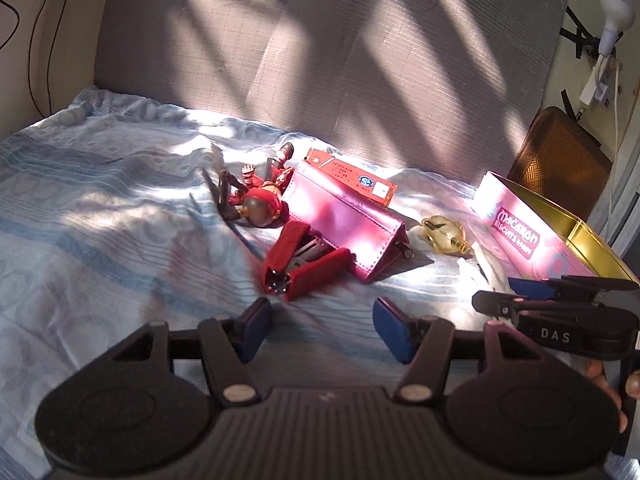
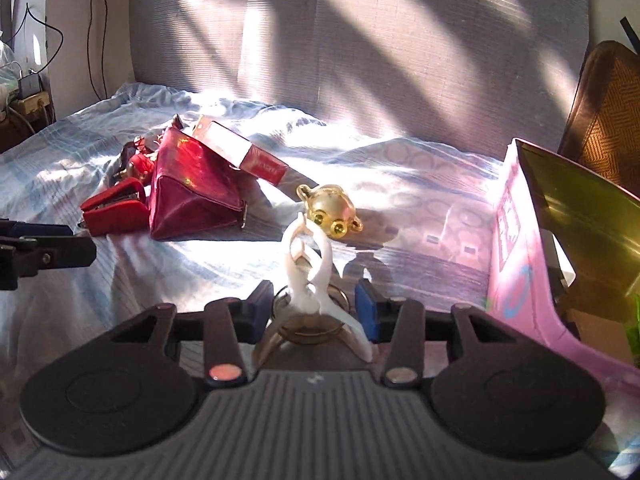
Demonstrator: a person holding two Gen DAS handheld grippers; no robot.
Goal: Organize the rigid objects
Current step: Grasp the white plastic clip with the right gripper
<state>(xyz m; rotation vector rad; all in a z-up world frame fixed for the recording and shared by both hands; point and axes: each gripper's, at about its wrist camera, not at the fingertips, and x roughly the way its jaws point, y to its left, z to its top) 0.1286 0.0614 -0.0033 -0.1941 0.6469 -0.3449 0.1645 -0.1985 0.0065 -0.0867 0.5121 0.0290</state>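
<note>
Here, both grippers tilted down over the bedsheet: left gripper spread and empty, right gripper spread around a white figurine.

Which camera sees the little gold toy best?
The right wrist view: the gold toy lies near the middle, sunlit, unblocked, both round eyes showing. In the left wrist view the same toy sits farther right, smaller and glary, its details harder to read.

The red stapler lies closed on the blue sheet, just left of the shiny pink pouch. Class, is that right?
Not quite. The red stapler lies sprung open, not closed: its top arm is swung away from its base, so the metal inside shows. The left wrist view makes this plain. The rest holds: it lies on the blue sheet, just left of the shiny pink pouch.
</note>
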